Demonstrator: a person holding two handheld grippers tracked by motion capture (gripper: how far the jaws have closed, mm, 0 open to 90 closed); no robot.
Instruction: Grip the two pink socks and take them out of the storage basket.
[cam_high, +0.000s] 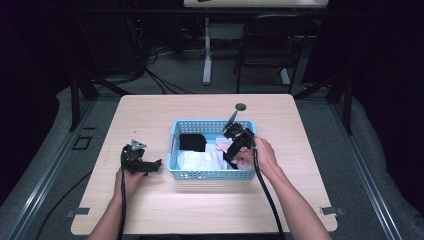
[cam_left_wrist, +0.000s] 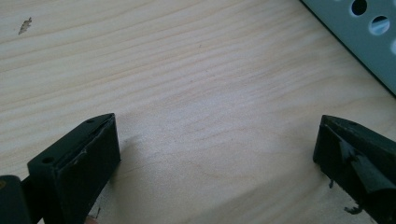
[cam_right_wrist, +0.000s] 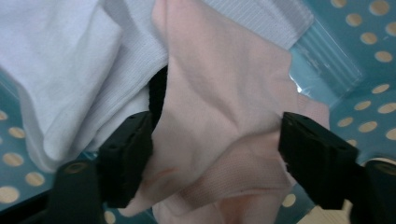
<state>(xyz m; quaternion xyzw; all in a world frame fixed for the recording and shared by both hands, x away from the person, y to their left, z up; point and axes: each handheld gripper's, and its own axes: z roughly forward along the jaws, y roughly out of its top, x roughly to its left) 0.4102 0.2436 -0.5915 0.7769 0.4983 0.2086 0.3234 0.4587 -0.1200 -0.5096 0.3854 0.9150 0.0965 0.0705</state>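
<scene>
Lying crumpled — pink cloth (cam_right_wrist: 219, 116) axisless

Overhead camera faces forward-down; tool cameras look close, sharing the basket (cam_high: 212, 174).

Your tabletop (cam_high: 150, 110) is pale wood with rounded corners, its grain running plainly in the left gripper view. A light blue perforated basket (cam_high: 210, 175) stands directly on it, a little right of the middle and nearer your edge than the far edge. Just beyond the basket, toward the far edge, a small dark round cap (cam_high: 240, 106) sits in the surface. Your left tongs (cam_high: 150, 166) rest low over the wood left of the basket, close to its left wall. A small dark fleck (cam_left_wrist: 25, 25) marks the wood there.
</scene>
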